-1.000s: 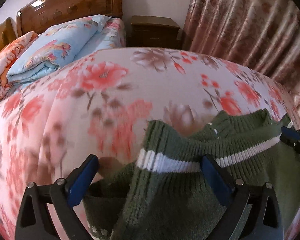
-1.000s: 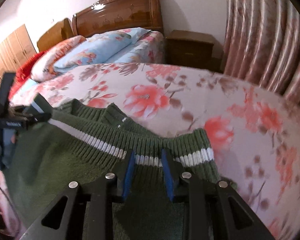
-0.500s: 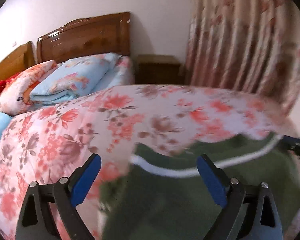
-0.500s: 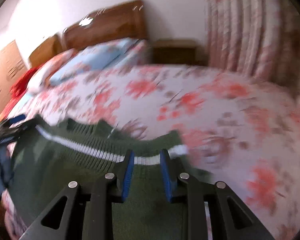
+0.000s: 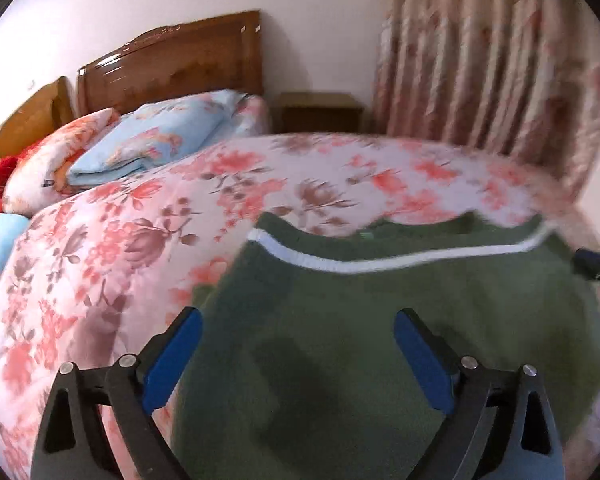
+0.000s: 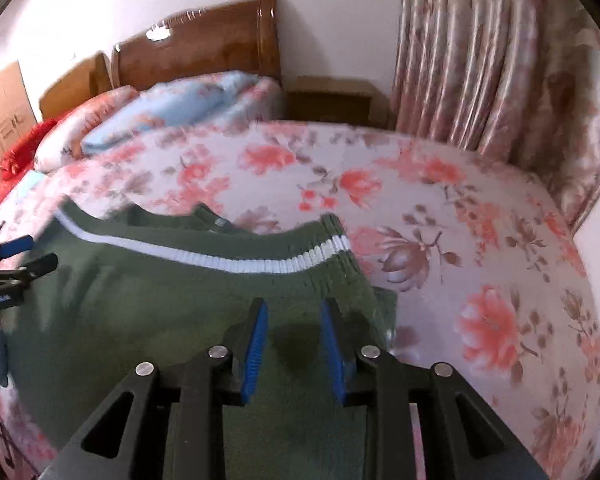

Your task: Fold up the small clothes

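A dark green knit sweater [image 5: 324, 364] with a white stripe [image 5: 380, 266] near its far edge lies spread on the floral bedspread [image 5: 132, 240]. My left gripper [image 5: 296, 320] hovers over it with its jaws wide apart and nothing between them. In the right wrist view the same sweater [image 6: 152, 304] fills the lower left, its stripe [image 6: 244, 261] ahead of the fingers. My right gripper [image 6: 294, 310] hangs above the cloth, jaws narrow but apart, pinching nothing. Each gripper shows at the edge of the other's view: the right gripper [image 5: 596, 266], the left gripper [image 6: 18, 258].
Folded blue bedding [image 5: 156, 140] and a floral pillow [image 5: 56, 160] lie by the wooden headboard [image 5: 172, 68]. A dark nightstand [image 5: 320, 114] stands beside floral curtains [image 5: 480, 72]. Bare bedspread [image 6: 480, 248] stretches right of the sweater.
Both grippers have drawn back from the striped edge and lifted a little. The right jaws no longer straddle that edge. The sweater now lies flatter.
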A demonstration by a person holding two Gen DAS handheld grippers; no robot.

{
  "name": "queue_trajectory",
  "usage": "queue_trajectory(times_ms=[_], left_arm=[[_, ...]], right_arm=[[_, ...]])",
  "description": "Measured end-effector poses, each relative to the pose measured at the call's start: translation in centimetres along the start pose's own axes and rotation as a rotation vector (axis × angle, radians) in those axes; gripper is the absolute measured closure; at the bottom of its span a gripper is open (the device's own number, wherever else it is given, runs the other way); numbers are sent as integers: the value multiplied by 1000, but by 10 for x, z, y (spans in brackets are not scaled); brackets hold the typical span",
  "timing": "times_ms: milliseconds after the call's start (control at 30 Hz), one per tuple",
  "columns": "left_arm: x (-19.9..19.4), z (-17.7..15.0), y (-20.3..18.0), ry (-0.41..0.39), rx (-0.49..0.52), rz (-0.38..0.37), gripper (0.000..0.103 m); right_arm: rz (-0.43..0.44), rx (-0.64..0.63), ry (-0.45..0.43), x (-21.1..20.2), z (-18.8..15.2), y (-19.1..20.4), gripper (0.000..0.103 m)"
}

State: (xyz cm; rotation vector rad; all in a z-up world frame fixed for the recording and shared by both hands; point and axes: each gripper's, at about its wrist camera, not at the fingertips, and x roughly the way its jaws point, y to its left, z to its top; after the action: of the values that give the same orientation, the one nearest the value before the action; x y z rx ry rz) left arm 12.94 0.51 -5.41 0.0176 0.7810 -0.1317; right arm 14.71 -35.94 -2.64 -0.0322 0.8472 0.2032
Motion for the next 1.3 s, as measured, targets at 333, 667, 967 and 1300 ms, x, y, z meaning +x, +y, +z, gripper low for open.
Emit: queue_trajectory(times_ms=[333,667,967,1300], left_arm=[[-15,-66,19,89,-25,2,0],[-64,-96,-8,-10,47,12,0],[-22,-85,5,123,42,45,0],[-37,-84,10,108,-4,30,0]], right_arm=[[100,-201,23,-21,-76,51,74],[92,-112,-15,-63,-93,27,74],[109,-86,59,-52,-107,21,73],[40,-110,65,-48,-111,36,72]])
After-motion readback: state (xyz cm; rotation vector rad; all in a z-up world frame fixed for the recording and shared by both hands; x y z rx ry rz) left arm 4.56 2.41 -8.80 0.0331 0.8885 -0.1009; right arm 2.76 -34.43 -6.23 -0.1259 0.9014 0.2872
